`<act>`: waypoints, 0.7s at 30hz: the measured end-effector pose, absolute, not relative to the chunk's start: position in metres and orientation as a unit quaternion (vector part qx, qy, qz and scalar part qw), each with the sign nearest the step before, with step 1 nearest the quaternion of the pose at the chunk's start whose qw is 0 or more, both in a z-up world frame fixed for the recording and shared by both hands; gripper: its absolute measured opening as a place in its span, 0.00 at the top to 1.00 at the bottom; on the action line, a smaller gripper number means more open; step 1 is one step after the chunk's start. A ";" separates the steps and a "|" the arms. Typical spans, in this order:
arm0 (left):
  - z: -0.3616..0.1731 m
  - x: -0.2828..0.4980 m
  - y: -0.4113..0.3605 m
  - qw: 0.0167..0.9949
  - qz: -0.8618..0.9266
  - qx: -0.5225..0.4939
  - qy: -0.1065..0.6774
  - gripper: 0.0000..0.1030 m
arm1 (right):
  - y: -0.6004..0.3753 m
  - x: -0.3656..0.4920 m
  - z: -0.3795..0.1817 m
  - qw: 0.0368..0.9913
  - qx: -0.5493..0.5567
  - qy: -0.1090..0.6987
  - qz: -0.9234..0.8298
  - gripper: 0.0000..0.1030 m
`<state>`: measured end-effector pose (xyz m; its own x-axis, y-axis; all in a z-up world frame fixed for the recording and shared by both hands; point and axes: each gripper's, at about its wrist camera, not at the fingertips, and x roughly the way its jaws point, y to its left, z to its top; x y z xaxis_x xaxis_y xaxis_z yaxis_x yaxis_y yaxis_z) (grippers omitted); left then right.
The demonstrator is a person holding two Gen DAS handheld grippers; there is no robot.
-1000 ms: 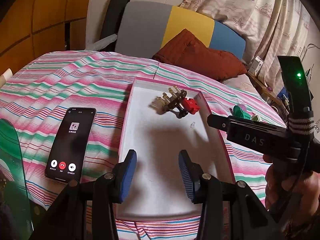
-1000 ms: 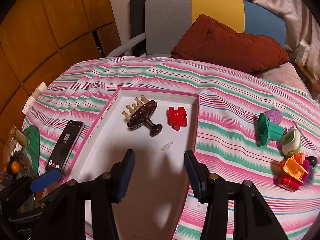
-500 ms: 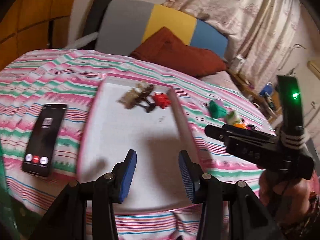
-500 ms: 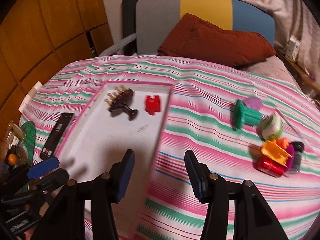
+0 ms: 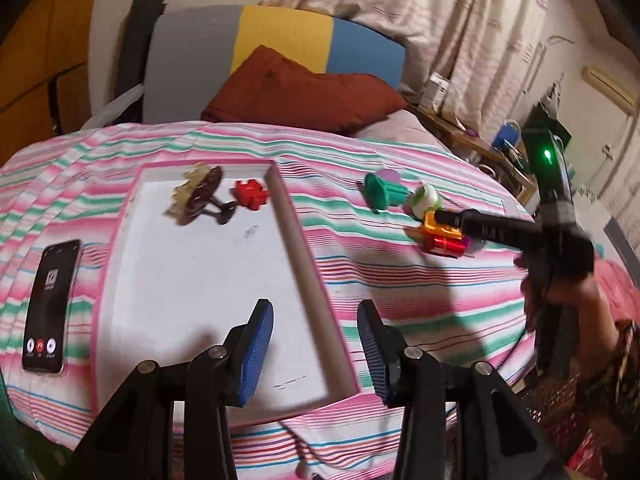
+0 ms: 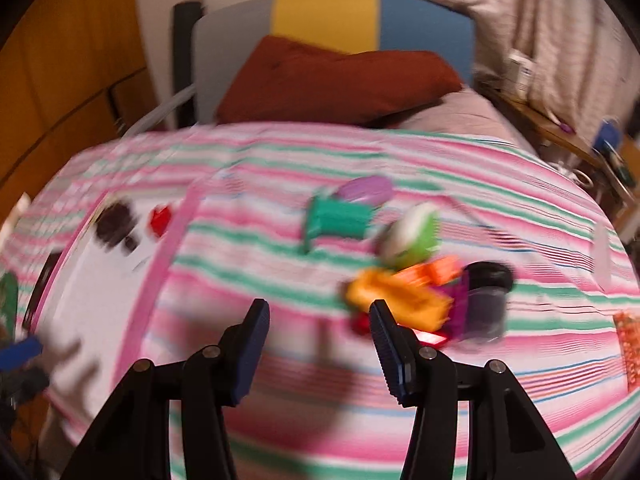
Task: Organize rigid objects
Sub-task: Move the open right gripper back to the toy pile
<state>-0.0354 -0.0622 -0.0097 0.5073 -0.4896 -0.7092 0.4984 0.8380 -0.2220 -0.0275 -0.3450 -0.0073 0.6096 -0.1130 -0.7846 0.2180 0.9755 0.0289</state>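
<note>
Covering the whole surface is a pink, green and white striped cloth (image 5: 400,288), with a rust-red cushion (image 5: 296,92) leaning on a grey, yellow and blue backrest behind it. On the cloth lies a shallow white tray with a pink rim (image 5: 296,232), and beside its left edge a black phone (image 5: 50,304) with its screen lit. At the tray's far end rest a dark brown clip with pale teeth (image 5: 200,196) and, just beside it, a small red block (image 5: 250,194). Well apart from the tray, on the bare cloth to its right, the loose toys sit in a tight cluster: a green spool-shaped piece (image 6: 336,218) with a lilac disc behind it, a green-and-white piece (image 6: 412,236), an orange piece (image 6: 400,296), a dark cylinder (image 6: 486,296) and a red can (image 5: 442,245); the right wrist view is blurred.

The left gripper (image 5: 316,350) tilts down over the tray's near right corner, its blue pads parted with nothing between them. The right gripper (image 6: 318,350), gripped in a hand (image 5: 560,292) at the cloth's right edge, slants down just in front of the cluster, its jaws standing apart and empty.
</note>
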 end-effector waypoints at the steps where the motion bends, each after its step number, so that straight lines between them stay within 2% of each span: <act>1: -0.009 -0.036 -0.067 0.867 -0.289 0.011 0.406 0.57 | -0.352 -0.028 -0.006 0.896 0.061 0.427 -0.103 0.49; 4: -0.008 -0.038 -0.080 0.863 -0.302 0.022 0.403 0.57 | -0.376 -0.030 -0.011 0.892 0.099 0.426 -0.115 0.41; 9: -0.007 -0.040 -0.093 0.859 -0.314 0.030 0.404 0.57 | -0.399 -0.019 -0.024 0.872 0.146 0.453 -0.114 0.41; 18: -0.011 -0.041 -0.088 0.856 -0.310 0.019 0.413 0.57 | -0.382 -0.005 -0.031 0.877 0.068 0.460 -0.122 0.30; 21: -0.015 -0.041 -0.085 0.854 -0.308 0.007 0.419 0.57 | -0.382 -0.007 -0.030 0.875 0.106 0.464 -0.085 0.31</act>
<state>-0.0406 -0.0847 -0.0149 0.4604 -0.5198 -0.7196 0.5313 0.8108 -0.2457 -0.0074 -0.3815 -0.0300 0.5546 -0.0502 -0.8306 0.2467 0.9632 0.1066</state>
